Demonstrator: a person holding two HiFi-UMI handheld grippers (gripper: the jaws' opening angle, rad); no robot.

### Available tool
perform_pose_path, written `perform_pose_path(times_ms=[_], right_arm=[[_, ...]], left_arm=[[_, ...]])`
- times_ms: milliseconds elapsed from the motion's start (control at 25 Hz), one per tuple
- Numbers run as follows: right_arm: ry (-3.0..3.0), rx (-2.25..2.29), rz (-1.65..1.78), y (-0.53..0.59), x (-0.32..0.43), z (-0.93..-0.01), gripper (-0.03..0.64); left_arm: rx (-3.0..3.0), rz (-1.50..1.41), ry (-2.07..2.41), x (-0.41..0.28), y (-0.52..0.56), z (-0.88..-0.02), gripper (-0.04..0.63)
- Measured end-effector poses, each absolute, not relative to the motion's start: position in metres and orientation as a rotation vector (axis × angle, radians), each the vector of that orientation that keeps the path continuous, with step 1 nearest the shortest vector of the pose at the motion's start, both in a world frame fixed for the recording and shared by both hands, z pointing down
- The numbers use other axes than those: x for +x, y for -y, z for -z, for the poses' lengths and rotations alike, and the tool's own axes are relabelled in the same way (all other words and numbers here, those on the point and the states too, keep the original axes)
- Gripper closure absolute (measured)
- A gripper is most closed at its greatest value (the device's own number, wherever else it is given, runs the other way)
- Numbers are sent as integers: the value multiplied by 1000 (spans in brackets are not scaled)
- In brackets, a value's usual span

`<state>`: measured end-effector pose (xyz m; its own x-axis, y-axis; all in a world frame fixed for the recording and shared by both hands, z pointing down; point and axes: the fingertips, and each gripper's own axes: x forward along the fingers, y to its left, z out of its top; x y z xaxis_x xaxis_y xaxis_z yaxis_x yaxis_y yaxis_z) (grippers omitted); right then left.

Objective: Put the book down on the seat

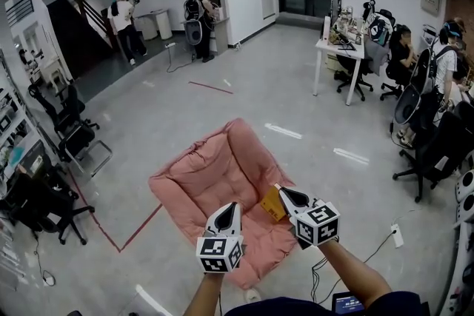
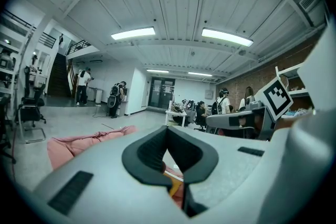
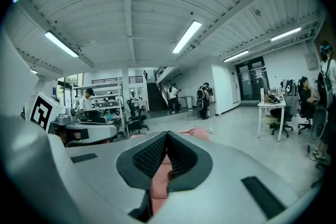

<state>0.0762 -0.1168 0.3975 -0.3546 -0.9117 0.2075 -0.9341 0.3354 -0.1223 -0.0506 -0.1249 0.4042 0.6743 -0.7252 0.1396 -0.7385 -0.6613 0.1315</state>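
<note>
1. The pink seat [image 1: 211,174], a soft cushion chair, sits on the grey floor [image 1: 296,107] in the lower middle of the head view. The book [image 1: 272,205], small and yellow-orange, lies on its padding toward the lower right.
2. Right gripper [image 1: 284,192]: jaws clenched tip to tip with nothing pinched. Its own view shows only pink cushion through the slot behind the tips. It sits just right of the book, near the upper right corner. From up here I can't quite say whether it touches.
3. Left gripper [image 1: 234,208]: jaws pressed together too, and empty, just left of the book. A sliver of yellow peeks through the slot in its own view, so it points toward the book.
4. My read is that the book rests on the cushion with neither gripper grasping it, so the put-down looks done. One gripper on each side makes sense for a flat thing, since that helps keep it level.
5. What's left, I'd judge, is to draw both grippers clear without nudging the book. The padding is soft and dished, so a bump could slide it.
</note>
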Motion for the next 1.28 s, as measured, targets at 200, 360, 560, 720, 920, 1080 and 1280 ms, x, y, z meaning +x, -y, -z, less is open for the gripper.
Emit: perform_pose_path(times_ms=[200, 360, 560, 720, 920, 1080, 1280], right_arm=[[2512, 1710, -341, 103, 81, -396, 597], [2537, 1697, -353, 90, 80, -392, 597], [2555, 1682, -342, 76, 84, -388, 597], [2586, 1666, -325, 62, 86, -383, 597], [2596, 1666, -312, 46, 83, -378, 597], [2603, 1665, -310, 34, 82, -376, 597], [2610, 1663, -294, 21, 81, -374, 597]], left_arm=[[2703, -115, 1225, -45, 111, -402, 595], [2704, -111, 1245, -44, 97, -398, 595], [2694, -100, 1235, -37, 79, -398, 595], [2697, -91, 1227, -31, 65, -396, 595], [2710, -90, 1228, -32, 49, -390, 595], [2717, -89, 1231, -31, 37, -387, 595], [2715, -74, 1238, -32, 24, -384, 595]])
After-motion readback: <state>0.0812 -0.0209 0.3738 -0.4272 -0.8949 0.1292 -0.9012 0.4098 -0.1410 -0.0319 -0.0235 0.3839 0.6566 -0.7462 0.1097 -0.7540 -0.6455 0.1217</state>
